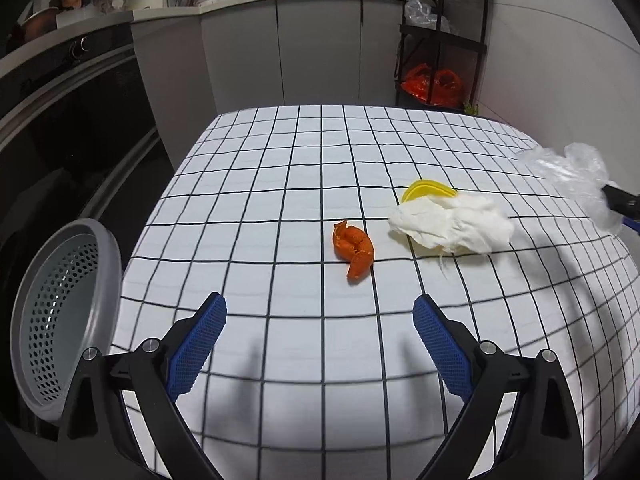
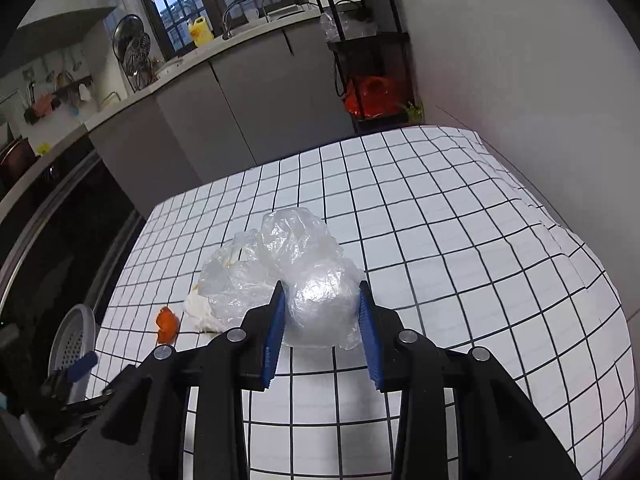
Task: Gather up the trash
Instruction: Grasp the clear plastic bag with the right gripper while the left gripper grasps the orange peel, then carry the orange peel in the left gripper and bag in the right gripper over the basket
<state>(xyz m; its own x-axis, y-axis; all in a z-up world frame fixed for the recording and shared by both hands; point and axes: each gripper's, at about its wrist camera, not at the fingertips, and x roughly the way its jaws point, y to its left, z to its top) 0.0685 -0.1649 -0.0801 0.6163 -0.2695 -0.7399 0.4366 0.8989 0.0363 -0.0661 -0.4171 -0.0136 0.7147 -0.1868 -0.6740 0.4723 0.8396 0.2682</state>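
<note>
The right gripper (image 2: 322, 312) holds a crumpled clear plastic bag (image 2: 304, 268), its blue pads pressed against the bag's sides, lifted above the table (image 2: 480, 280). In the left wrist view the same bag (image 1: 576, 176) shows at the far right edge, pinched in a dark fingertip.

The left gripper (image 1: 320, 320) stands wide apart with nothing between its fingers, low over the near part of the checked cloth.

Ahead of the left gripper, three pieces of trash lie on the cloth: one orange peel (image 1: 354, 250), one wad of white tissue (image 1: 452, 224), and one yellow piece (image 1: 428, 191) partly tucked under the tissue's far edge. The peel lies near the tissue, apart from it. With the bag, that makes four pieces.

One container is in view: a grey perforated bin (image 1: 64, 312) off the table's left edge, tilted so its mouth faces the camera. What shows of its inside holds nothing; the bottom is partly hidden by the gripper finger.

Beyond the table stands one black shelf rack (image 1: 440, 40) with one red bag (image 1: 432, 84) on its lowest shelf.
</note>
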